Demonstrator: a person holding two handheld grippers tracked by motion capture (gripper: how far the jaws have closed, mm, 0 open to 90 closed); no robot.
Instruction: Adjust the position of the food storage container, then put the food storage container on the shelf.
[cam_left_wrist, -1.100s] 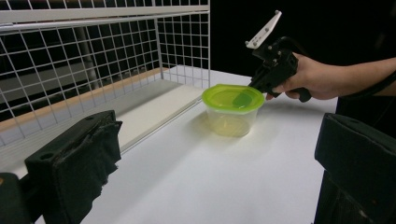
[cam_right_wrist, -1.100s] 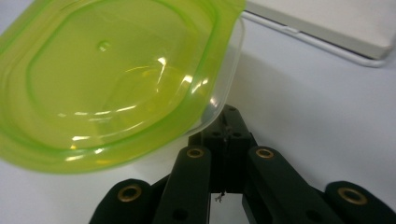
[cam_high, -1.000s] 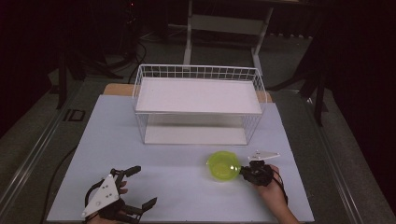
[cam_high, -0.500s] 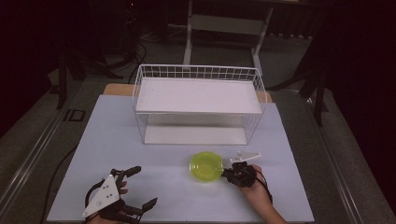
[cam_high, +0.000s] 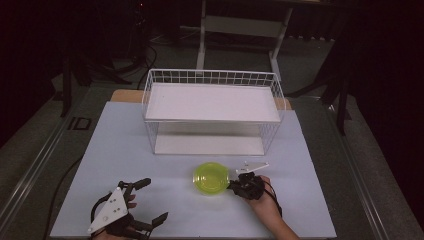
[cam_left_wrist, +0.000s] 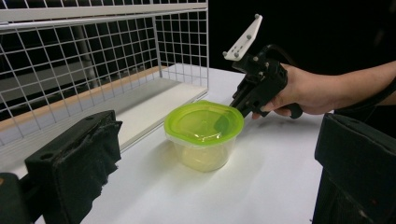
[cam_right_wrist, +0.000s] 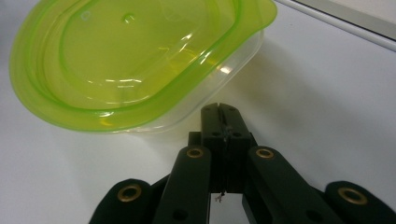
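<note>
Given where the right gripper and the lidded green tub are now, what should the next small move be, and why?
Probably another short nudge toward the left gripper. The right gripper is shut, its tip against the tub just under the green lid, so it is pushing, not gripping. The tub stands upright on the table in front of the wire rack, and the left gripper waits open.

The right gripper lies low, its jaws pressed together, tips against the side of the green-lidded container, the hand wrapped round its grip. The left gripper rests well to the container's left and nearer the person, jaws spread wide.
</note>
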